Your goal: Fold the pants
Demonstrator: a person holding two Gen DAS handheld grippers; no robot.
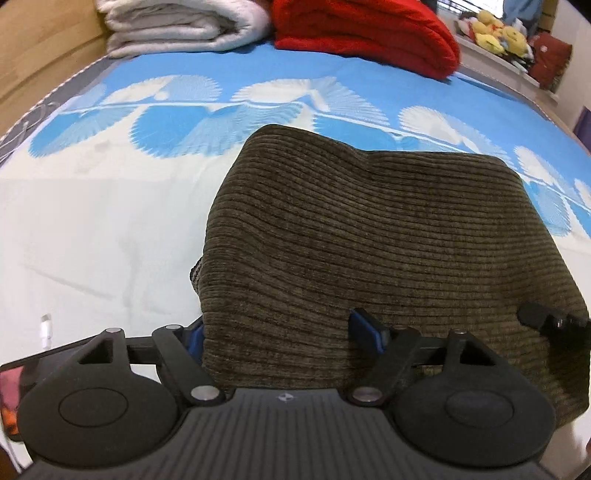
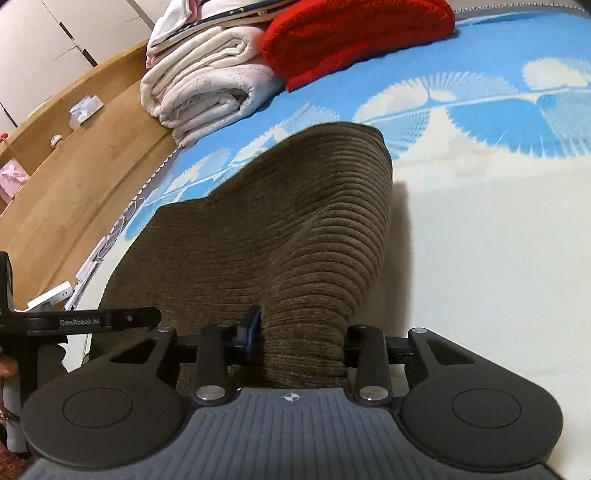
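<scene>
Bare bedsheet point(image 1: 92, 229) flanks folded pants point(image 1: 369, 240); left tongs point(image 1: 284, 332) apart, right tongs point(image 2: 299, 332) clamped on pants.

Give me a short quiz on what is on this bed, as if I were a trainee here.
1. Which colour is the folded blanket beside the white blanket? A blue, B red, C green.
2. True or false: the pants lie on a wooden floor.
3. What is bunched between the fingers of the right hand-held gripper?

Key: 1 B. 2 False: they lie on the blue and white bedsheet. 3 A fold of the brown ribbed pants.
</scene>
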